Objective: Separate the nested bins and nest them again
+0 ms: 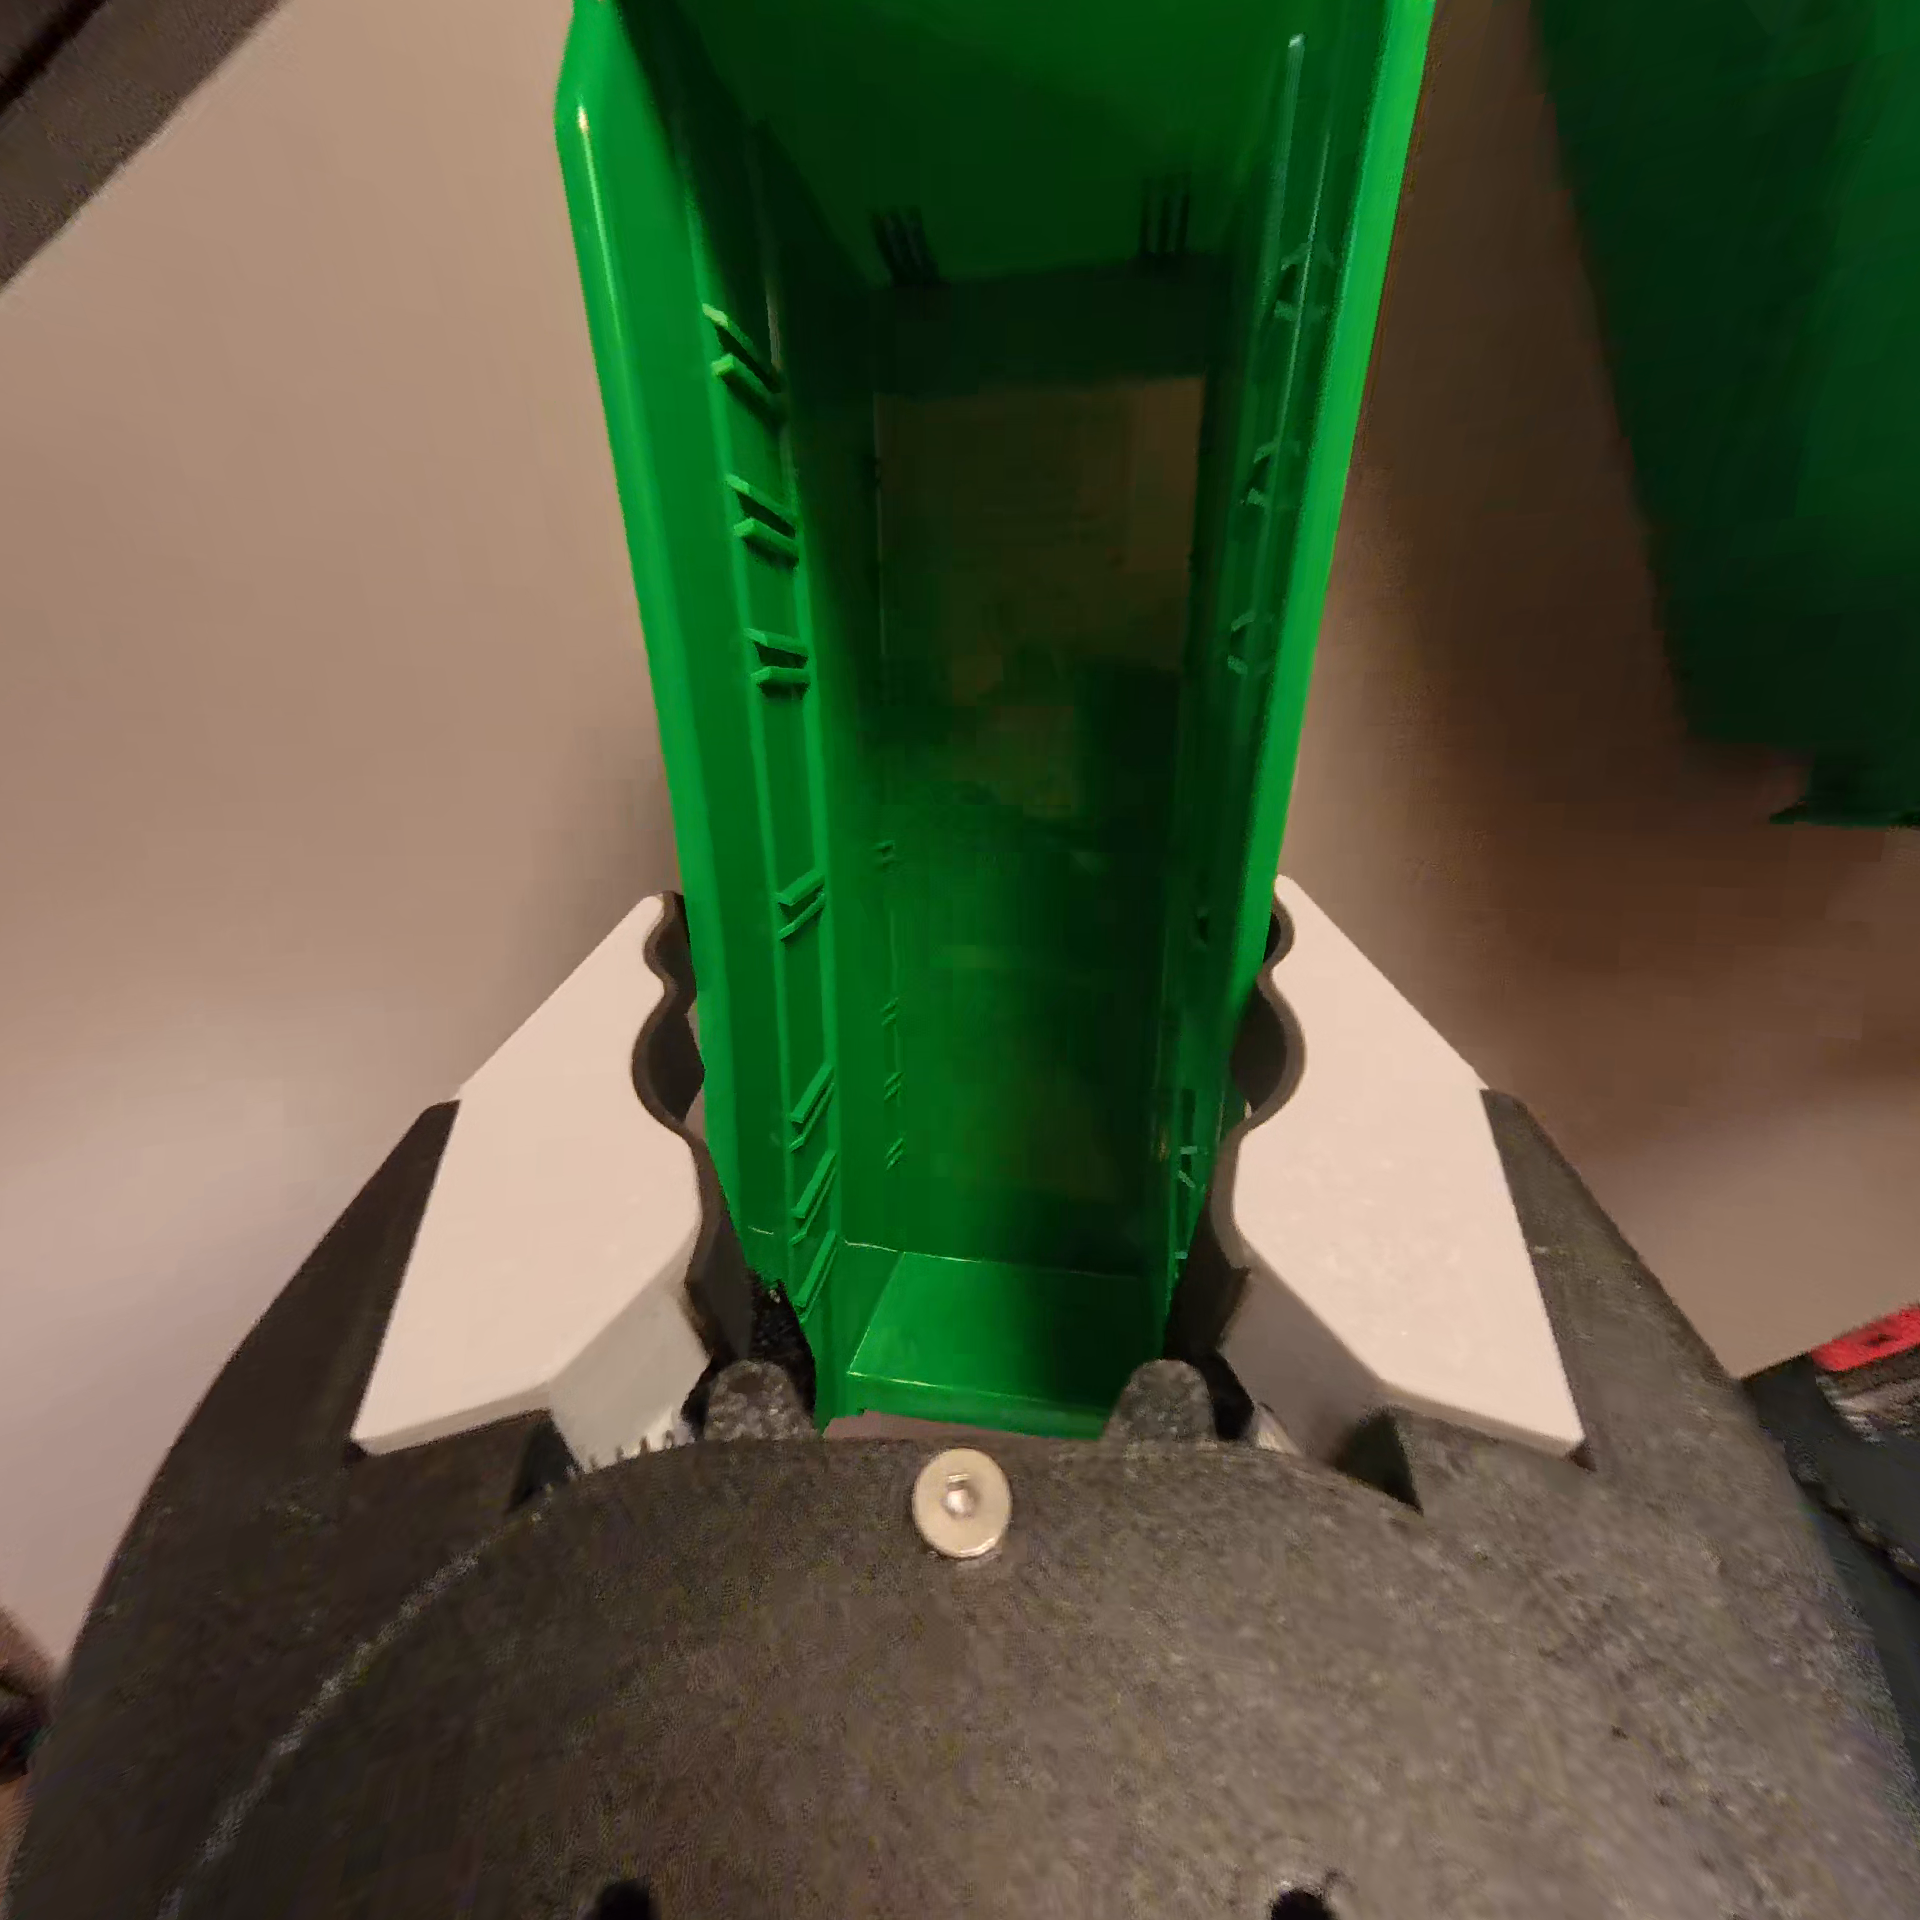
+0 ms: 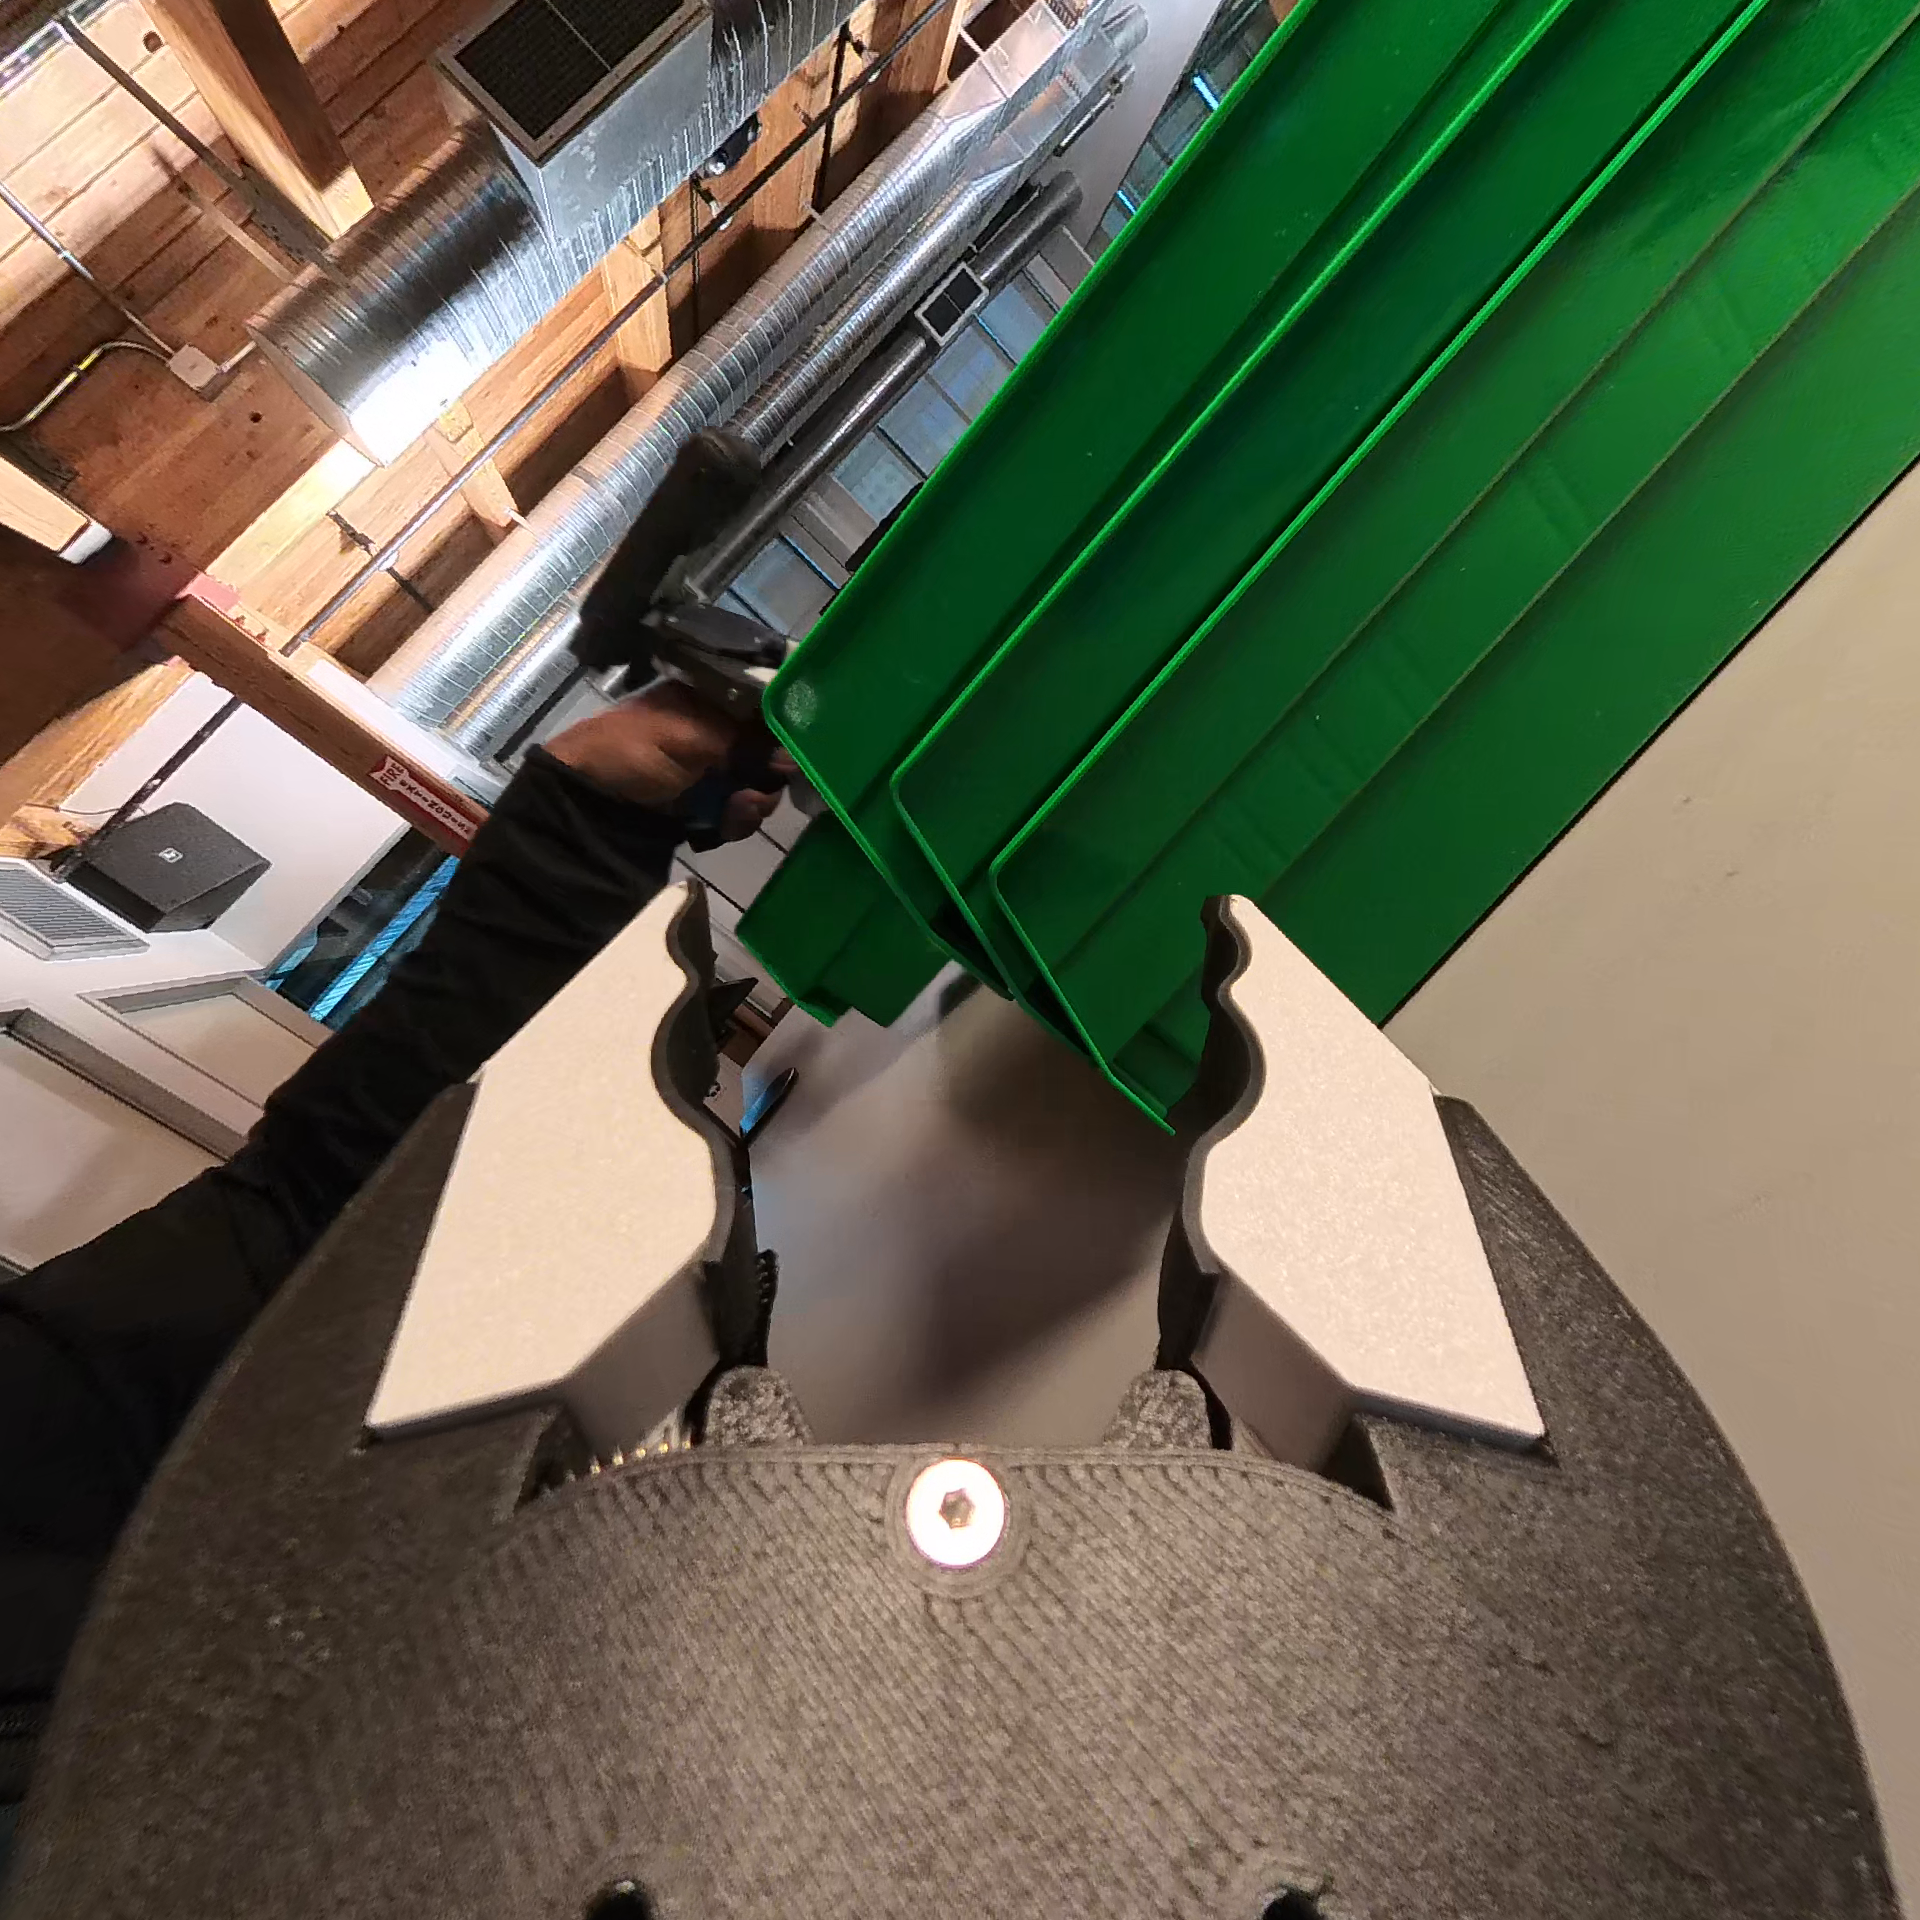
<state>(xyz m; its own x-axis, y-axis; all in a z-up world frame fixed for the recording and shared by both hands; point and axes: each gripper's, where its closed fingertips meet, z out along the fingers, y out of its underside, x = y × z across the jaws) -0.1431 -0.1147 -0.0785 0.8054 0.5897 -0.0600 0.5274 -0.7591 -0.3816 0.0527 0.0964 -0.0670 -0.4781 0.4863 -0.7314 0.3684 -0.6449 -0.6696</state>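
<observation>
In the left wrist view my left gripper (image 1: 971, 914) is shut on a long narrow green bin (image 1: 997, 623). Both pads (image 1: 665, 1049) press on its outer side walls, and the bin runs straight ahead. A second green bin (image 1: 1766, 416) is blurred at the upper right. In the right wrist view my right gripper (image 2: 956, 904) is open. Three nested green bins (image 2: 1455, 520) slant down from the upper right, and the nearest rim corner (image 2: 1153, 1101) reaches the right fingertip (image 2: 1236, 997). The left pad is clear of them. The left gripper (image 2: 717, 665) is at the end of the leftmost bin (image 2: 1039, 468).
A beige table top (image 1: 260, 623) lies under the bins and also shows in the right wrist view (image 2: 1662, 935). A person's hand (image 2: 623, 748) and black sleeve (image 2: 416, 1018) hold the left gripper. Silver ducts (image 2: 499, 312) and wooden beams fill the background. A black and red item (image 1: 1870, 1340) is at the right edge.
</observation>
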